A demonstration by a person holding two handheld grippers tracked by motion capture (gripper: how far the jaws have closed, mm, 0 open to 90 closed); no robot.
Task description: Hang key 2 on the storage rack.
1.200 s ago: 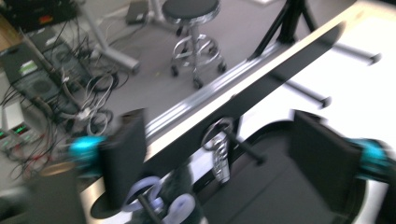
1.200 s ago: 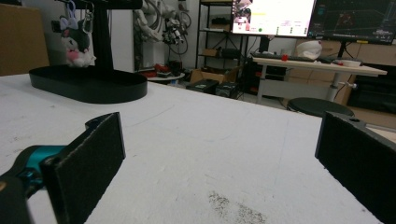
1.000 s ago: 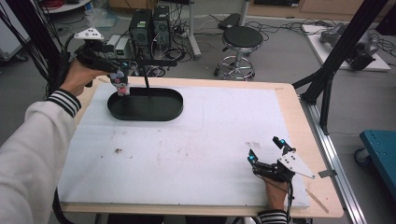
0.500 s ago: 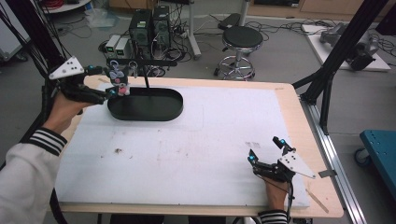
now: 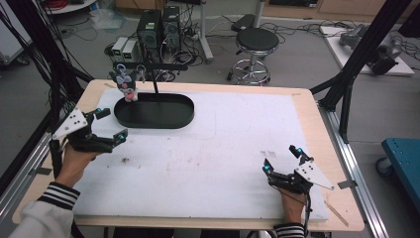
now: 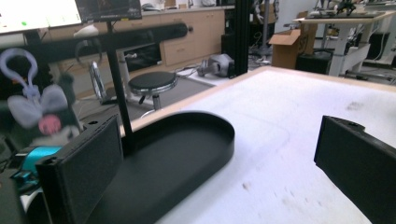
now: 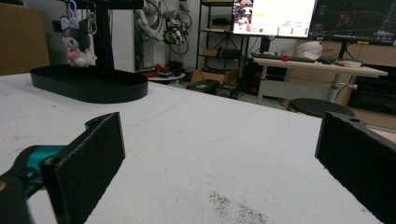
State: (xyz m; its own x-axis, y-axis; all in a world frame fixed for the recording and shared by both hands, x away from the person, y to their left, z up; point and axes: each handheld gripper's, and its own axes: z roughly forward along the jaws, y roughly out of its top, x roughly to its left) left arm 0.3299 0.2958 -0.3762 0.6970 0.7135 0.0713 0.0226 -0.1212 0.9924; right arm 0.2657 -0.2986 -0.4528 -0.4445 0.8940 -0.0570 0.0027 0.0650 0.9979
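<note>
We see a small plush keychain toy (image 5: 127, 84), grey and white with a pink spot, hanging from the crossbar (image 5: 148, 66) of a black stand. The stand's thin post rises from a black oval tray (image 5: 173, 115), which sits on the far left part of the surface (image 5: 223, 144). The toy hangs over the tray's left end, just above its rim. The tray itself looks bare inside apart from the post. In the left gripper view the toy (image 6: 39, 114) appears blurred at the far left, with a pale loop above it, and the tray (image 6: 187, 149) lies straight ahead. In the right gripper view the toy (image 7: 77, 44) and tray (image 7: 88, 84) sit far off at the upper left.

The left gripper (image 5: 101, 131) hovers near the left edge of the surface, just in front of and to the left of the tray, touching neither tray nor toy. Its fingers (image 6: 84, 168) are released, spread wide with nothing between them.

The right gripper (image 5: 282, 166) rests low near the front right corner, well apart from the tray. Its fingers (image 7: 88, 158) are also released and wide apart, grasping nothing.

Between the two grippers a white mat covers most of the surface, leaving a wide open stretch with only faint smudges. The wooden border shows all round the mat. Beyond the far edge stand a round stool (image 5: 255, 42) and computer cases (image 5: 158, 29) on the floor.
</note>
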